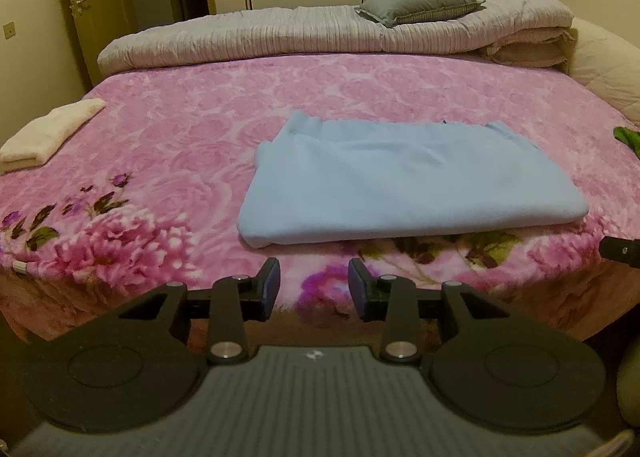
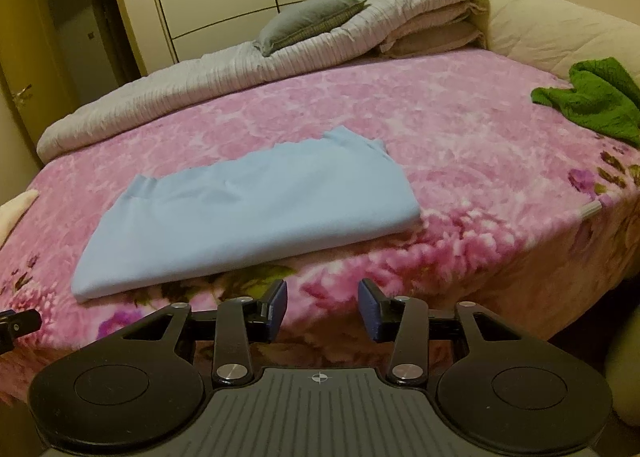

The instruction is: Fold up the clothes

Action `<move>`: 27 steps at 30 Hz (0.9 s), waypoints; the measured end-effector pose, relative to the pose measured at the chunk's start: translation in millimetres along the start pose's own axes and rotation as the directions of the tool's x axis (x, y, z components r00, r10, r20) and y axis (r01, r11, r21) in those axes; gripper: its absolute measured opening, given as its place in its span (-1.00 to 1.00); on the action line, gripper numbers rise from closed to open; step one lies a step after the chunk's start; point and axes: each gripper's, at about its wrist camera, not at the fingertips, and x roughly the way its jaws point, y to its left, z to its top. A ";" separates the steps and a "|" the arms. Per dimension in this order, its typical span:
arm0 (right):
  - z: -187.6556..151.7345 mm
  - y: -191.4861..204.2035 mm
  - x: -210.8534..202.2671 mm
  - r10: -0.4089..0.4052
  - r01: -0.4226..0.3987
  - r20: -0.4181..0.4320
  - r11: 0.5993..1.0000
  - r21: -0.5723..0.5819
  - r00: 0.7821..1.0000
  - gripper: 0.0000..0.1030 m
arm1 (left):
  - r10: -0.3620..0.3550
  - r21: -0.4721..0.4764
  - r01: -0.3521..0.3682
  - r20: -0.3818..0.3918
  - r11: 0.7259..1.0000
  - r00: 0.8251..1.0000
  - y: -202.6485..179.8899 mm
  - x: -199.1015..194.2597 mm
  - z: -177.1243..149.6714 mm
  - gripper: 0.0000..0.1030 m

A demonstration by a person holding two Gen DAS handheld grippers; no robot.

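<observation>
A light blue garment (image 1: 412, 181) lies folded into a flat rectangle on the pink floral bedspread (image 1: 192, 125), near the bed's front edge. It also shows in the right wrist view (image 2: 248, 213). My left gripper (image 1: 314, 289) is open and empty, just short of the garment's front left corner. My right gripper (image 2: 323, 311) is open and empty, in front of the bed edge, to the right of the garment's front edge. A crumpled green garment (image 2: 592, 101) lies at the bed's right side. A folded cream cloth (image 1: 48, 133) lies at the left.
A rolled grey-white duvet (image 1: 320, 37) with a grey pillow (image 1: 416, 7) lies across the far side of the bed. Stacked folded bedding (image 2: 432, 33) sits at the far right. A wardrobe stands behind, a door (image 1: 80, 5) at left.
</observation>
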 end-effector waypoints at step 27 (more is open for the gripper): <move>5.7 -114.8 132.2 0.271 -0.180 0.006 0.623 0.761 0.963 -0.09 | -0.303 0.007 0.303 -0.062 0.953 0.951 -27.3 113.2 44.2 -0.36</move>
